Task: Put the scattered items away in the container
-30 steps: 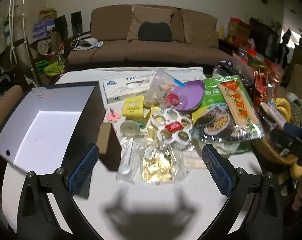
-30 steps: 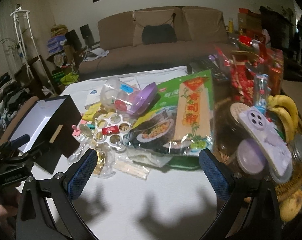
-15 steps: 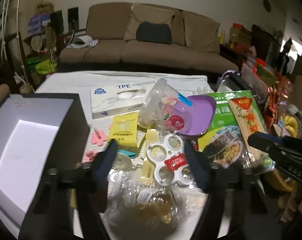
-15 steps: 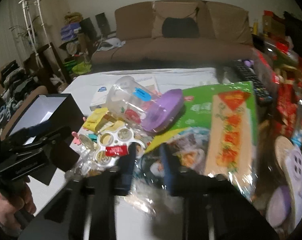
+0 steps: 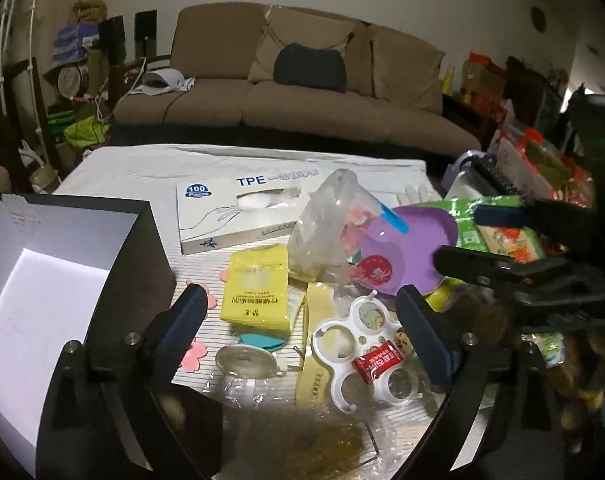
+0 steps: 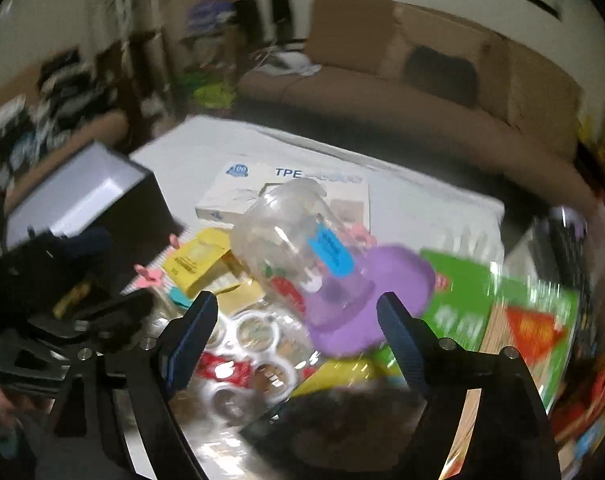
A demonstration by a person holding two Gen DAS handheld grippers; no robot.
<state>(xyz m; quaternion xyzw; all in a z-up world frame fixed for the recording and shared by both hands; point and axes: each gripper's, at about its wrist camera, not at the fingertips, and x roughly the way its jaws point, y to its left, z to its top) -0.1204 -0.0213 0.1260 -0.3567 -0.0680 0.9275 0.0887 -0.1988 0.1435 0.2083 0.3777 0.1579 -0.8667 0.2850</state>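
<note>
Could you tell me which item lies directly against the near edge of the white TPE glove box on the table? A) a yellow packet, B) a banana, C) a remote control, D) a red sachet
A: the yellow packet lies just in front of the TPE glove box, its top edge meeting the box's near side, while the red sachet sits further forward on the white ring holder.

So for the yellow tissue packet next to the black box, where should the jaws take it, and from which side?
Grip the yellow tissue packet across its two long side edges, coming down from above. It lies flat with its face up, so only the narrow width fits between the jaws. Its left edge is free; the right edge abuts a cream sachet, so go near the upper half, probably with the left gripper, now opening.
</note>
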